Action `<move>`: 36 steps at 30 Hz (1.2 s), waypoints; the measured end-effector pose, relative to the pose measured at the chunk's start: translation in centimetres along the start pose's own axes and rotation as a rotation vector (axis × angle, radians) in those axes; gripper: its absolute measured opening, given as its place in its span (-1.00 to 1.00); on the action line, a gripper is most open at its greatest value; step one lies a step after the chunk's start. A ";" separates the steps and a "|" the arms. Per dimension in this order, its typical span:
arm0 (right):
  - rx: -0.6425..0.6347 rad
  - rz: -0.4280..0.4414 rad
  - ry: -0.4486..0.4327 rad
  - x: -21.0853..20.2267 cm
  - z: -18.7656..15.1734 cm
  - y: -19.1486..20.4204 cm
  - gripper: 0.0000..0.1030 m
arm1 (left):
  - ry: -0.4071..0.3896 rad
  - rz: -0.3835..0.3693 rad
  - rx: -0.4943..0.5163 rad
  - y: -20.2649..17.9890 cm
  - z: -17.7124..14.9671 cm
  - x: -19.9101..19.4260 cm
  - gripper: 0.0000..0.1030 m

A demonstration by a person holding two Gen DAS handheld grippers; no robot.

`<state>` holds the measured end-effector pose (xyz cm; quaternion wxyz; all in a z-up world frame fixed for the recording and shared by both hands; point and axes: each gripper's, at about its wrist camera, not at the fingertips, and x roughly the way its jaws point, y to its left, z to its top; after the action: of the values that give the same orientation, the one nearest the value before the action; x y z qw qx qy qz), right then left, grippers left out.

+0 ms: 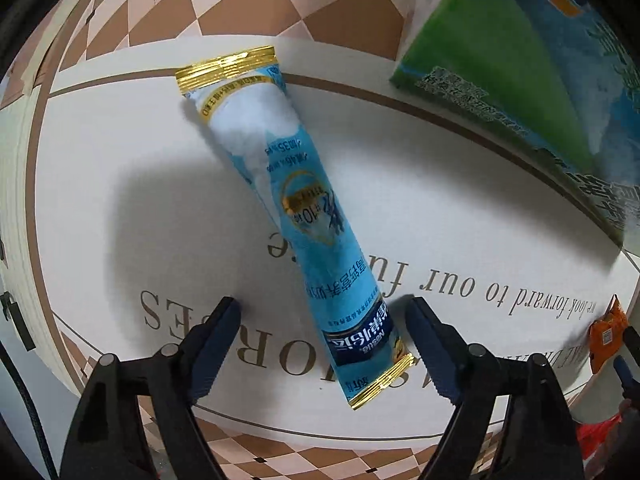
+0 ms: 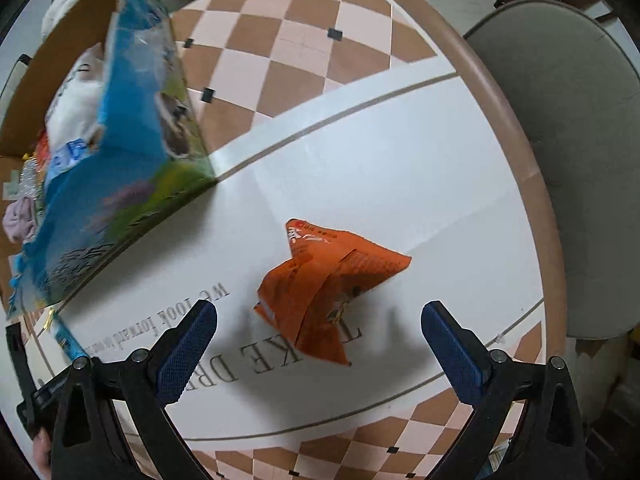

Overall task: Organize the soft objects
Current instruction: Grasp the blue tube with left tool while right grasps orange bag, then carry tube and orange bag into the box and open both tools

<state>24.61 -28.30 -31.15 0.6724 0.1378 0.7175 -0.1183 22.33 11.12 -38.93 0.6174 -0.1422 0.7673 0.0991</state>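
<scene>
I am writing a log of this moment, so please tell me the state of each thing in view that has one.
Left gripper: open, around the packet's near end.
Right gripper: open, empty.
Long blue stick packet with gold ends: sealed, lying flat on table.
Crumpled orange foil packet: folded, lying on table.
Blue-green printed cardboard box: open on top, soft items inside.

Blue gold-edged sachet [image 1: 296, 216], orange packet [image 2: 324, 292], checkered table [image 2: 320, 40].

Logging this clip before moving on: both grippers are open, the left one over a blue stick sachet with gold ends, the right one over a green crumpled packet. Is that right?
One detail is off. The crumpled packet under the right gripper is orange, not green, as the right wrist view shows. The rest holds: both grippers are open, and the left gripper is over the blue stick sachet with gold ends.
</scene>
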 end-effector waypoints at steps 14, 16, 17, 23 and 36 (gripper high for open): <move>-0.021 -0.016 0.092 4.6 -0.9 1.5 0.05 | -0.049 0.003 0.050 -0.8 -1.7 -1.6 -0.58; -0.035 -0.016 0.078 4.2 -1.8 1.7 -0.03 | -0.040 -0.013 0.047 -0.8 -2.9 -1.4 -0.59; -0.039 -0.006 0.077 4.1 -2.2 1.7 -0.05 | -0.034 -0.016 0.057 -1.1 -3.7 -1.3 -0.59; -0.093 0.060 0.051 2.0 -5.6 2.2 -0.09 | -0.056 -0.044 0.124 -3.5 -8.5 -2.6 -0.61; -0.207 0.197 -0.035 -5.6 -10.0 5.3 -0.10 | -0.179 -0.157 0.302 -10.9 -14.7 -11.4 -0.63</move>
<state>17.50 -19.98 -24.84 0.7040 0.1354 0.6969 0.0205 14.78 -2.85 -24.36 0.7033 -0.0981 0.7021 -0.0534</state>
